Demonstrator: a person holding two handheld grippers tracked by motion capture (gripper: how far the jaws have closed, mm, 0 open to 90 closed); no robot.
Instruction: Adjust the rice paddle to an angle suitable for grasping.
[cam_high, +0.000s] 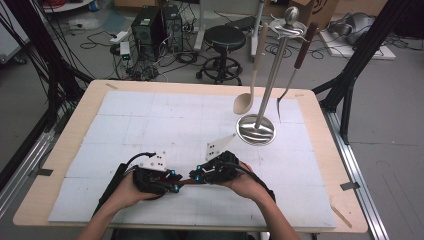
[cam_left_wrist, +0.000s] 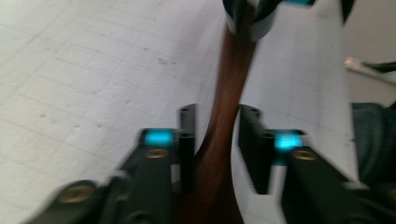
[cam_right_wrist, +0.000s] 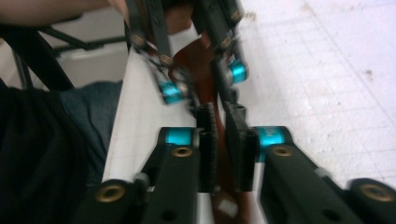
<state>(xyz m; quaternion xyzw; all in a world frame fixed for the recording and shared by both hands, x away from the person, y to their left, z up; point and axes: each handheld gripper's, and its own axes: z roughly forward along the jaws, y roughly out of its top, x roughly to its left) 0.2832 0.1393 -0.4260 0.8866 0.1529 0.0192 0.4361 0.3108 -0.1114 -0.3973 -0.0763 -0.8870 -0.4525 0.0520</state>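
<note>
Both grippers meet low over the near edge of the counter, and between them runs a dark brown wooden handle, carried level just above the white mat. This looks like a two-handed hold on a utensil, likely bound for the steel rack at the far right, where a pale spoon and a fork with a brown handle already hang.

The left gripper has the handle running straight up between its fingers; one finger lies against the wood, the other stands just beside it with a sliver of mat showing, so a firm clamp is not certain. The right gripper is closed on the same handle, its fingers pressing the brown wood from both sides, with the left gripper facing it just beyond.

What end the utensil carries is too blurred to tell. The next move, as it reads, calls for one hand to take full hold so the other can let go, then a lift toward a free hook on the rack, keeping the handle clear of the hanging pieces.
</note>
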